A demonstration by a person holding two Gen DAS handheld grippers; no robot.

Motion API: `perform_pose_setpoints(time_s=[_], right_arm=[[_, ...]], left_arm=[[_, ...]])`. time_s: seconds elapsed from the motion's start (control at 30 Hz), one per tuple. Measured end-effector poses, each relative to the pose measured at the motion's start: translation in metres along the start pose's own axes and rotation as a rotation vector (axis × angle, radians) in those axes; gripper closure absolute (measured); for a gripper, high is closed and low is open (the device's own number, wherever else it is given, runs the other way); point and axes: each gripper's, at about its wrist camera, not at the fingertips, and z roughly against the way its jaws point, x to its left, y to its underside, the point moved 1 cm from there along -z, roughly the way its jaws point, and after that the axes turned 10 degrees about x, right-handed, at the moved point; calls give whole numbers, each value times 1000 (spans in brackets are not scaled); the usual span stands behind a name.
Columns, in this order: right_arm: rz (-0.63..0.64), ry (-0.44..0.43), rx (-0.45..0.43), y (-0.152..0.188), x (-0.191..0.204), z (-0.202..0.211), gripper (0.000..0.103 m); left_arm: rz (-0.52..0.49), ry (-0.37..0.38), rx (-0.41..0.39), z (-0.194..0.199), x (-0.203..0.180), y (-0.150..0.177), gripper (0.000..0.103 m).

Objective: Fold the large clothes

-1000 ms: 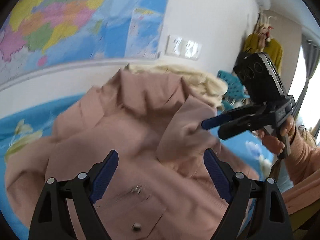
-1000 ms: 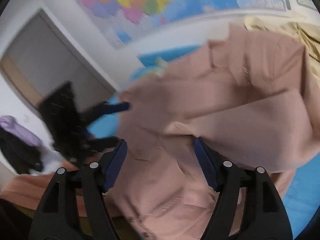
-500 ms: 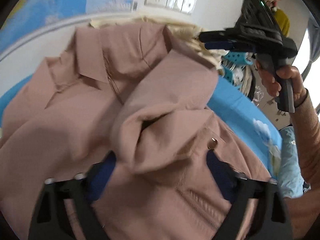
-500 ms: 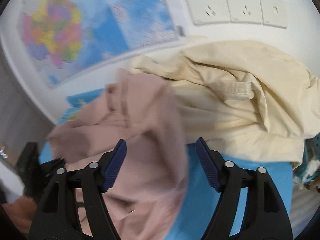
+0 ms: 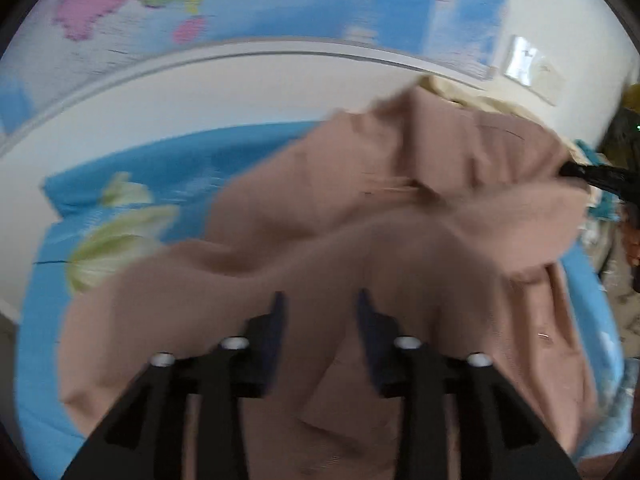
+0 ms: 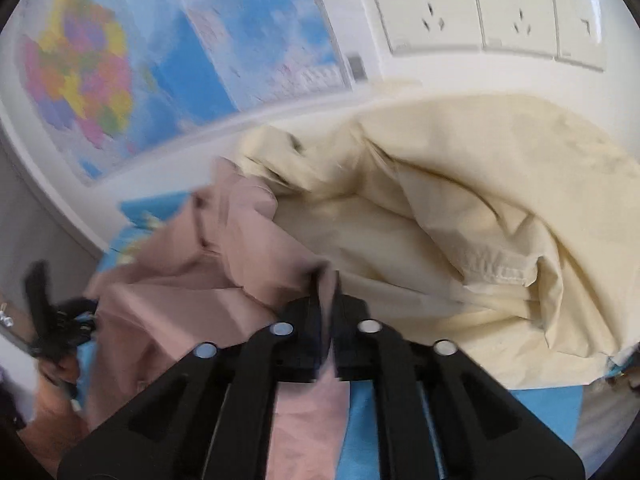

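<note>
Left gripper [image 5: 319,300]: black plastic arms, dark blue pads, silver rivets. Right gripper [image 6: 326,280]: same build.

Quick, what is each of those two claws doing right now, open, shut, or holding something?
Left gripper: just been closing, pink shirt between the fingers; grip cannot be told.
Right gripper: just closed, pinching a fold of the pink shirt.

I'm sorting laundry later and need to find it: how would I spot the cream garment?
Start at the white wall sockets beside the world map. On the blue bed sheet just below them lies the cream garment, a crumpled heap with a stitched hem. Unlike the dusty pink shirt beside it, it is pale yellow and no jaws touch it.
</note>
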Motion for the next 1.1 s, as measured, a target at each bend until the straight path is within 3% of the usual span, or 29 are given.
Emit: perform_pose_setpoints(time_s=[0.07, 0.17, 0.3, 0.43, 0.47, 0.5, 0.53, 0.57, 0.6, 0.67, 0.73, 0.77, 0.8, 0.83, 0.9, 0.97, 1.1], right_arm=[[-35, -37, 10, 3, -13, -4, 55], [-30, -38, -62, 11, -14, 7, 35], [49, -36, -83, 28, -2, 20, 24], [138, 98, -11, 40, 11, 1, 14], [140, 105, 17, 41, 9, -9, 25], [144, 83, 50, 42, 7, -19, 62], [147, 76, 72, 42, 5, -26, 83], [149, 94, 80, 42, 2, -30, 98], [147, 120, 64, 40, -1, -30, 98], [118, 142, 7, 37, -11, -23, 98], [70, 189, -23, 35, -23, -23, 98], [66, 201, -6, 36, -24, -28, 96], [67, 226, 22, 37, -25, -34, 92], [67, 245, 41, 38, -26, -38, 86], [73, 234, 39, 41, -24, -32, 60], [92, 246, -36, 43, -19, -13, 44], [244, 250, -146, 39, 20, 14, 27]], left_arm=[[-5, 56, 11, 0, 1, 0, 49], [-82, 106, -3, 0, -9, 11, 25], [-283, 62, -44, 6, -44, 33, 15], [-386, -16, 4, -15, -60, 44, 14], [-397, -21, 29, -23, -62, 44, 14], [-401, -28, 43, -28, -62, 44, 21], [-408, -45, 67, -35, -61, 45, 28], [-410, -65, 78, -39, -59, 45, 49], [-405, -90, 70, -40, -55, 42, 65], [-372, -96, 24, -32, -46, 36, 68], [-324, -142, -48, -20, -39, 28, 54], [-303, -167, -68, -15, -36, 26, 35], [-284, -149, -81, -8, -31, 25, 25], [-279, -113, -98, -2, -27, 27, 25], [-264, -80, -159, 15, -14, 31, 17], [-252, -135, -193, 28, 0, 29, 14], [-215, -177, -207, 37, 25, -3, 14]])
